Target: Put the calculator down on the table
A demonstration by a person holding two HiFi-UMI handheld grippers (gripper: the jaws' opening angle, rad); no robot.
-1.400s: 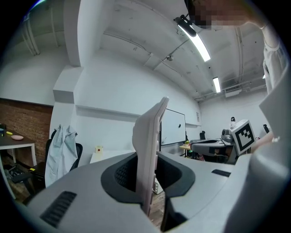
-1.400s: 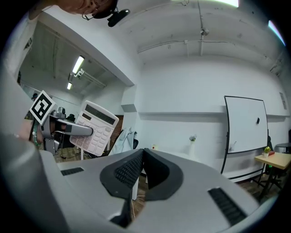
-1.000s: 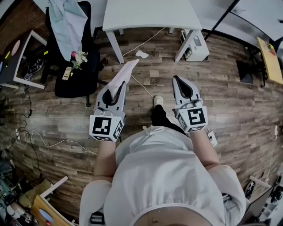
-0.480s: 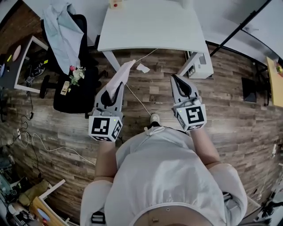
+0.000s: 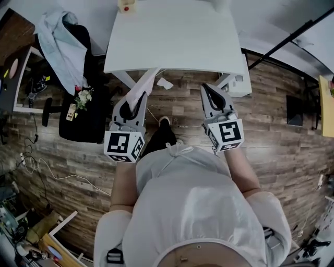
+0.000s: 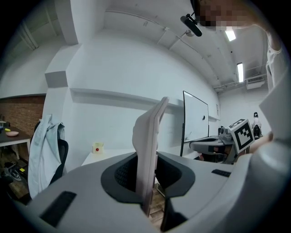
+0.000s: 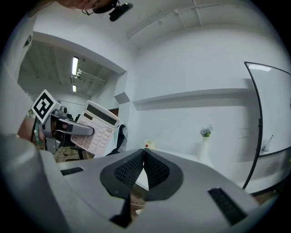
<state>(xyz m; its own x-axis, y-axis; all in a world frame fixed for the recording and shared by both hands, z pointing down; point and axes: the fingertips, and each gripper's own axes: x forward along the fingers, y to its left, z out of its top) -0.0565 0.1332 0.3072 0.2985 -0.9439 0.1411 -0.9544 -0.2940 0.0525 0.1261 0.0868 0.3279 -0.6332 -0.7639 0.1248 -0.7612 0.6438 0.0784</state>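
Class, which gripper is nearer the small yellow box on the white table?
Left. The left gripper, clamping the calculator, sits short of the table on its left side, below the box; the right gripper is off toward the right leg.

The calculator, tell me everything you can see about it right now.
The pale pinkish-white plastic desk calculator is a flat slab with a dark display strip at its top and rows of light keys below. Its lower end is clamped between the fingers of the left gripper, and it sticks up, slightly tilted. Nothing else touches it. It is held in the air, its top end towards the white table, not yet resting on it.
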